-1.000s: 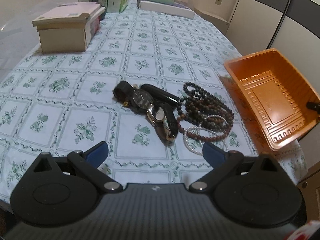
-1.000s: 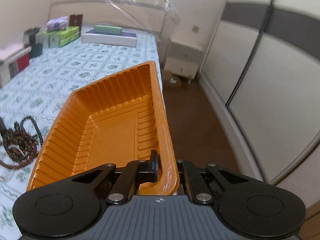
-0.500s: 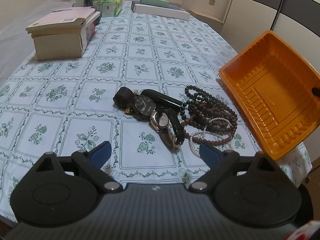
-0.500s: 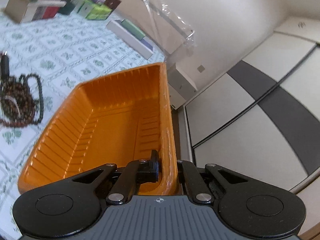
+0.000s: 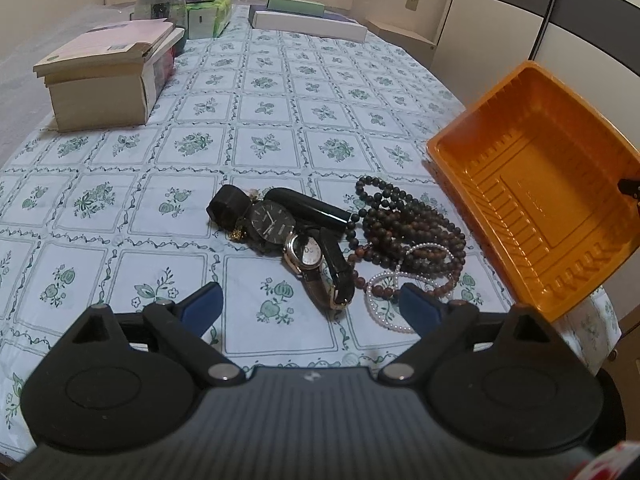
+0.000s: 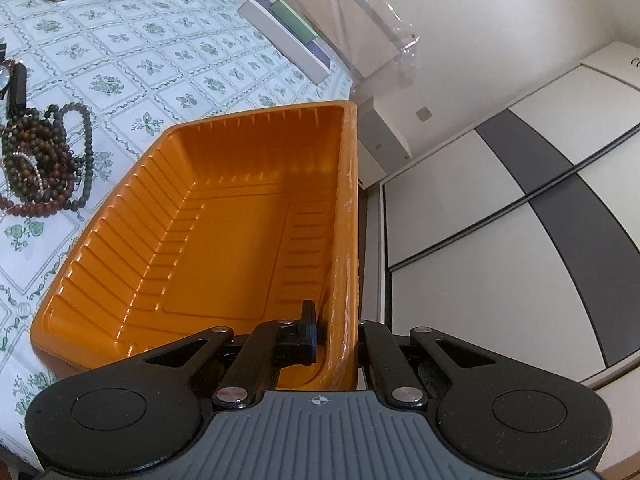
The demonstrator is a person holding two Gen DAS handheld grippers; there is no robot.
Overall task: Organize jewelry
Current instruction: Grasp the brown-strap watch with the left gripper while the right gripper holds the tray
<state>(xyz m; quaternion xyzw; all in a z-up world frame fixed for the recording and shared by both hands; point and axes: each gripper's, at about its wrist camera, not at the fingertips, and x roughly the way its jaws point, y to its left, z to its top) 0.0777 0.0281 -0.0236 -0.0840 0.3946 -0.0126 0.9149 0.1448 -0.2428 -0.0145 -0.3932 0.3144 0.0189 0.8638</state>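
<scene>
My right gripper (image 6: pixel 326 328) is shut on the right rim of an empty orange tray (image 6: pixel 224 232), held tilted with its left edge low over the table's right side. In the left wrist view the same orange tray (image 5: pixel 536 200) leans up at the right, a black fingertip (image 5: pixel 628 188) of the right gripper showing inside it. A pile of jewelry lies mid-table: a black-faced watch (image 5: pixel 270 224), a rose-gold watch (image 5: pixel 306 254), dark bead strands (image 5: pixel 412 224) and a pearl bracelet (image 5: pixel 386 308). My left gripper (image 5: pixel 310 306) hangs open just in front of the pile, holding nothing.
A stack of cardboard boxes (image 5: pixel 108 76) stands at the back left, with a jar (image 5: pixel 160 4), tissue packs (image 5: pixel 208 12) and a long white box (image 5: pixel 308 24) at the far end. A floral cloth (image 5: pixel 264 120) covers the table. Wardrobe doors (image 6: pixel 540 200) rise on the right.
The right gripper has rolled with the tray, tipping its left edge down towards the table and bringing it nearer the beads. The left gripper has stayed about where it was, still open.
</scene>
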